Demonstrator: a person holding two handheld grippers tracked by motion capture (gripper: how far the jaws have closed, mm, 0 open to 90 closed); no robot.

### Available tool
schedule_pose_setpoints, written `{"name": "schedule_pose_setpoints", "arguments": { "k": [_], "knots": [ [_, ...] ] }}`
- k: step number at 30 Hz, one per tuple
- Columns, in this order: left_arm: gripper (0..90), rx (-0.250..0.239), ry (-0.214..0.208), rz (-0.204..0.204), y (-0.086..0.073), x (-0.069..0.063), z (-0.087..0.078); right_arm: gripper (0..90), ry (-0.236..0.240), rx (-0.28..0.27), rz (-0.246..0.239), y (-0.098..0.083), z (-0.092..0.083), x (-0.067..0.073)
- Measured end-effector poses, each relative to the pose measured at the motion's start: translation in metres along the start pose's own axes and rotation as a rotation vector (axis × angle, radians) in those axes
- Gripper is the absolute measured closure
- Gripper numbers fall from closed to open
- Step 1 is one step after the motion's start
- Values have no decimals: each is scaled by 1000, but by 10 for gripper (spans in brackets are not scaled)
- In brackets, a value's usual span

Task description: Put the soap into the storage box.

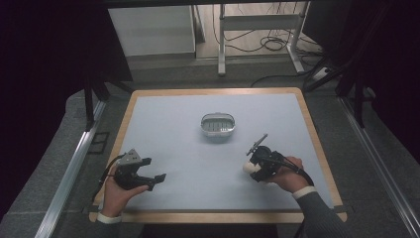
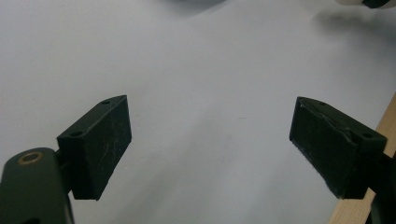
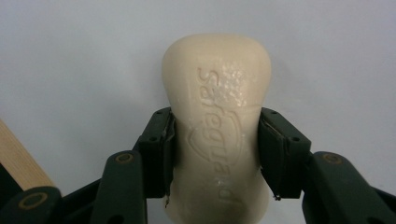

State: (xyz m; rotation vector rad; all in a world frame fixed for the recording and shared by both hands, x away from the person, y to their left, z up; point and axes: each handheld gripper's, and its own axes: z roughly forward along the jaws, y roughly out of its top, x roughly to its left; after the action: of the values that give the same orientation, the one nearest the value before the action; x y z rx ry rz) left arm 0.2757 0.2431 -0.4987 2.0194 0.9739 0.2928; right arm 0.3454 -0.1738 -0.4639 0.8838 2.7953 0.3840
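The right gripper [image 3: 215,154] is clamping a cream bar of soap [image 3: 217,116] by its sides — its embossed face is showing between the black pads. In the high view the soap [image 1: 248,167] is sitting over the table [image 1: 173,144], nearer than the small grey soap dish [image 1: 217,125]. The left gripper [image 2: 210,140] is gaping wide over bare tabletop — nothing between its pads.

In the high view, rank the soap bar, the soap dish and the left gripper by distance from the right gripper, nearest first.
1. Soap bar: clamped between the jaws of the right gripper, at the table's near right.
2. Soap dish: farther up the table, near the middle, empty.
3. Left gripper: across at the near left, jaws apart.
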Motion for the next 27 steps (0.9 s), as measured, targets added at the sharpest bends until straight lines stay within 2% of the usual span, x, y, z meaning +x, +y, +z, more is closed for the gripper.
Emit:
{"name": "schedule_pose_setpoints", "arguments": {
  "k": [1, 5, 20, 27],
  "knots": [
    [134, 0, 1, 0, 0, 0, 0, 495, -11, -6, -16, 1, -4, 0],
    [134, 1, -1, 0, 0, 0, 1, 495, -5, -18, -24, 4, -7, 0],
    [134, 3, -2, -3, -1, 1, 1, 495, -11, -59, -13, 17, -18, -12],
    [134, 3, -2, -3, -1, 1, 1, 495, -27, -60, -34, 24, -19, -15]
  ]
}}
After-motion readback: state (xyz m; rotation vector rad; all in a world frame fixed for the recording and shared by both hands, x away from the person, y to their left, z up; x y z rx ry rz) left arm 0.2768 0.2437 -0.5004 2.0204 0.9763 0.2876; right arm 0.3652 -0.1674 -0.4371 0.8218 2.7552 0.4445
